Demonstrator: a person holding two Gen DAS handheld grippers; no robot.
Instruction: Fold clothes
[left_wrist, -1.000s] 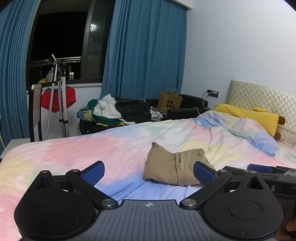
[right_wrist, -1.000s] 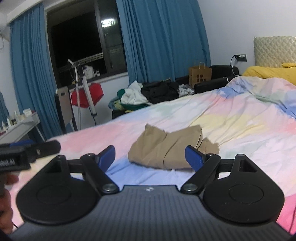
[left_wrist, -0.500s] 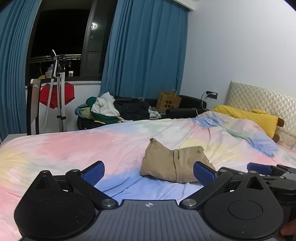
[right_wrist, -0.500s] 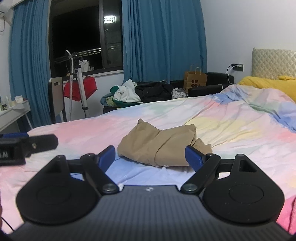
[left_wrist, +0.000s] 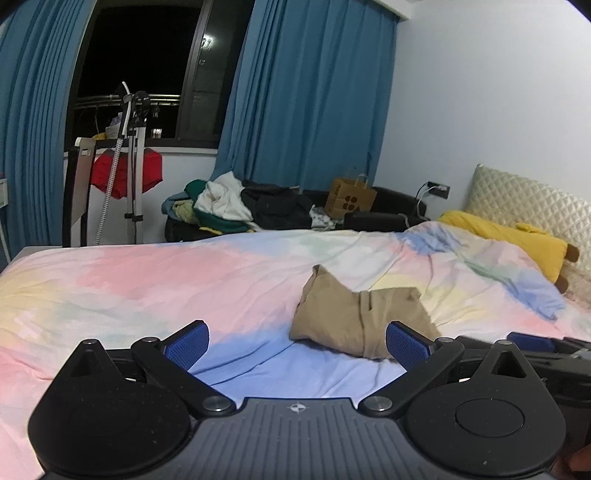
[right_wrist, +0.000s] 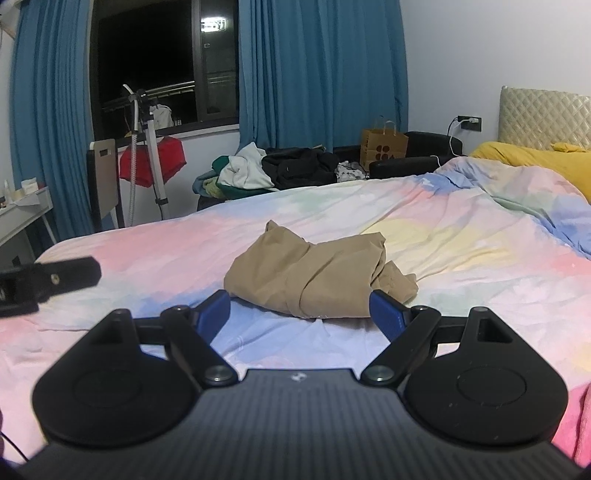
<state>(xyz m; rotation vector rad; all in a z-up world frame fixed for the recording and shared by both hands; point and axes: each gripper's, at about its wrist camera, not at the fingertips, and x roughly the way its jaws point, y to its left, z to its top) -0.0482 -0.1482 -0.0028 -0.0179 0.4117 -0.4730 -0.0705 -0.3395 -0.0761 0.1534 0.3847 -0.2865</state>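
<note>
A tan, soft cotton garment (left_wrist: 356, 319) is seen lying bundled in a compact, rumpled packet on the pastel tie-dye bed cover (left_wrist: 155, 280), judged only roughly folded, while the left tongs (left_wrist: 297, 341) and right tongs (right_wrist: 299, 310) are held spread wide and empty, short of it.

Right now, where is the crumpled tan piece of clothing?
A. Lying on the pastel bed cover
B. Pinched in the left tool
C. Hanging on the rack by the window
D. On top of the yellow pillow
A: the crumpled tan piece of clothing lies bunched on the pastel rainbow-coloured bed cover, ahead of the open left tool and open right tool, neither of which touches it.
</note>
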